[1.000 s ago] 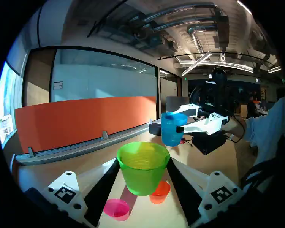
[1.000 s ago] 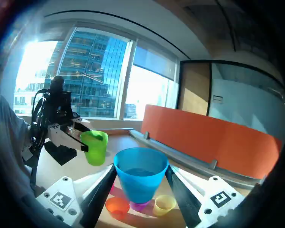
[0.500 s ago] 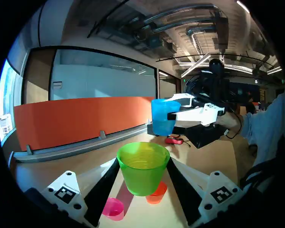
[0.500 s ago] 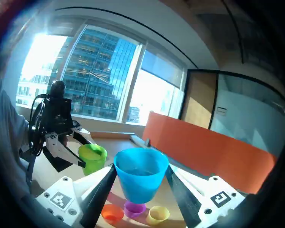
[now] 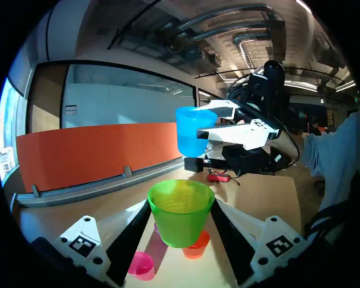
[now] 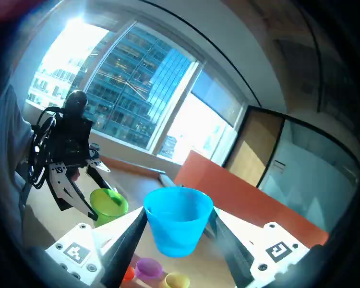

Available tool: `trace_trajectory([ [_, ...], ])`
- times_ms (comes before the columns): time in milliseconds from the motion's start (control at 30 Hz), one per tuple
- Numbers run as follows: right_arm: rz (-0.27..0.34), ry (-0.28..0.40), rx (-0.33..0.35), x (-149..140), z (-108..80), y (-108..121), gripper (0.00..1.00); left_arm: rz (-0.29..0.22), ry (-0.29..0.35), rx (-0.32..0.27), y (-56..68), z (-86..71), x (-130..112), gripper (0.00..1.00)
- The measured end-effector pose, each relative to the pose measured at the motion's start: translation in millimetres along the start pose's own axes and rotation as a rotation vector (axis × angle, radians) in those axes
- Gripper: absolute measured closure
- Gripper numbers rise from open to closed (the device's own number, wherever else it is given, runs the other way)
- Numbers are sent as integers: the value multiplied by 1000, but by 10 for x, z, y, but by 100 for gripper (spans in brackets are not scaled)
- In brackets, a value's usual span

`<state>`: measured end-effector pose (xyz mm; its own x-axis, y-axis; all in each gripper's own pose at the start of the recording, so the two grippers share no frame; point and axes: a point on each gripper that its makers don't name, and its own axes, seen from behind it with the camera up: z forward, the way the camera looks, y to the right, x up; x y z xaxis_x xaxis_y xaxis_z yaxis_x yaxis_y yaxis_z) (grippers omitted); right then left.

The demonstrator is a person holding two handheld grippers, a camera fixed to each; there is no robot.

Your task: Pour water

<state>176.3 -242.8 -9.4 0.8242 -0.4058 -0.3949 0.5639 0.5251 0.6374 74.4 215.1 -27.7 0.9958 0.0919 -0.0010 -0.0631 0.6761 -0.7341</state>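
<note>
Between the two fingers of the left gripper (image 5: 180, 207) a green cup (image 5: 181, 218) is squeezed tight by its sides. It is held upright, with its mouth up. Up ahead of this cup, and a little to the right, a blue cup (image 5: 188, 130) is held high in the air. It is pinched on both sides by the fingers of the right gripper (image 5: 199, 122) and looks nearly upright. The two cups are well apart, with the blue one higher. From the right gripper view, the green cup is seen lower down and to the left of the blue cup. Whether water is in the blue cup cannot be told. Under the left gripper, a small pink cup (image 5: 141, 265) and a small orange cup (image 5: 196, 246) are seen on the table (image 5: 269, 192).
</note>
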Motion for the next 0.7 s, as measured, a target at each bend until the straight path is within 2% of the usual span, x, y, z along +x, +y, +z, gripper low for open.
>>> trace_trajectory([
  [700,-260,3,-11,266,191,187,9,5,0,-18,57,59,19,13],
])
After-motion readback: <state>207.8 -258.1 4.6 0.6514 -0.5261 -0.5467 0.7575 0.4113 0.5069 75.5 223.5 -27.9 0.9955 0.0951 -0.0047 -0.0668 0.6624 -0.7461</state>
